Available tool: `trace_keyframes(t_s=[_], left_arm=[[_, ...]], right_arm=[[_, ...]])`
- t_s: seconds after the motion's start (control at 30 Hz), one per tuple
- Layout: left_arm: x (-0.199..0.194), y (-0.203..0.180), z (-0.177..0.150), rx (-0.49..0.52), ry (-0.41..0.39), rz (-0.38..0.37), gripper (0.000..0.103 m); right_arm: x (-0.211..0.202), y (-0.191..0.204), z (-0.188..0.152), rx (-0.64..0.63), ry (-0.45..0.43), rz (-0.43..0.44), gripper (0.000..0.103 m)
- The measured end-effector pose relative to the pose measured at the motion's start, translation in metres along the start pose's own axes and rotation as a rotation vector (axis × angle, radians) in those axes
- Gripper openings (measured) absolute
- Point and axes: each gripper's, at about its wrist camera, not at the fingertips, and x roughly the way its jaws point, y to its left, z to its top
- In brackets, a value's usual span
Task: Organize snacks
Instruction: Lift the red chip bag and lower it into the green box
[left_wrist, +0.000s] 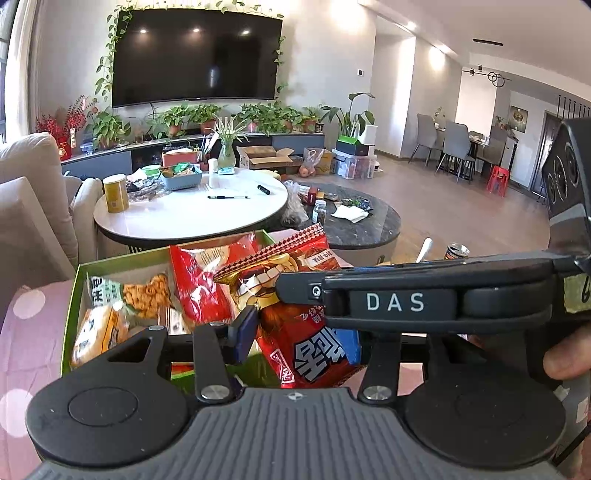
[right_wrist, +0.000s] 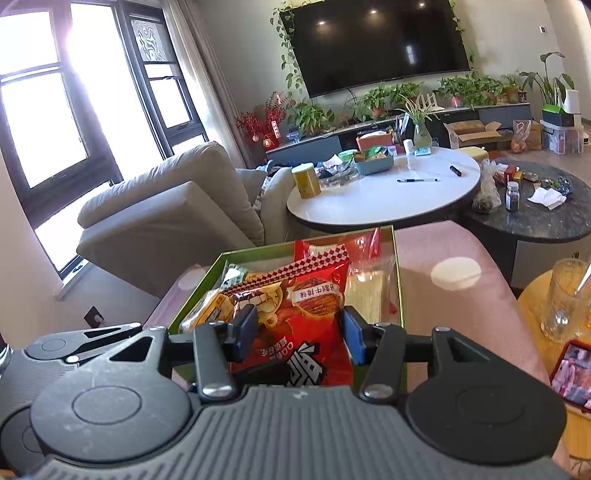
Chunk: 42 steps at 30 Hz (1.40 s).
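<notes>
A green box (left_wrist: 74, 295) (right_wrist: 398, 258) on a pink dotted cloth holds several snack packets. A large red snack bag (left_wrist: 310, 343) (right_wrist: 295, 317) lies on top of them. My right gripper (right_wrist: 299, 332) is open, its blue pads on either side of the red bag's near end; I cannot tell if they touch it. My left gripper (left_wrist: 295, 332) is open over the same bag; its right finger is hidden behind the right gripper's body (left_wrist: 406, 299), which crosses the left wrist view. An orange snack pack (left_wrist: 147, 295) and a yellow packet (left_wrist: 96, 332) lie at the box's left.
A white round table (left_wrist: 192, 218) with a yellow can (left_wrist: 115, 194), a basket and pens stands beyond the box. A dark round table (right_wrist: 535, 218) is to its right. A beige sofa (right_wrist: 166, 206) is on the left. A glass (right_wrist: 565, 295) stands on a yellow side table at right.
</notes>
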Motion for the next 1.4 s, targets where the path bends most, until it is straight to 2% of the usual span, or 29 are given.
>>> trace_keyframes(t_s=[0.63,1.07,1.23,1.4], left_arm=[[0.048,0.027,0.018,-0.025,0.021,0.012,0.043],[0.085,0.034,0.009,-0.041,0.062,-0.007,0.044],[0.086,0.034,0.002,-0.03,0.08,-0.004,0.056],[0.082,0.036,0.0,-0.035,0.075,0.017,0.062]], right_arm=[[0.037,-0.015,0.015,-0.001,-0.016,0.037,0.072],[0.059,-0.027,0.012,0.029,0.012,-0.009,0.072],[0.062,-0.031,0.005,0.043,0.032,-0.018,0.072],[0.052,-0.029,0.005,0.048,0.003,-0.013,0.072]])
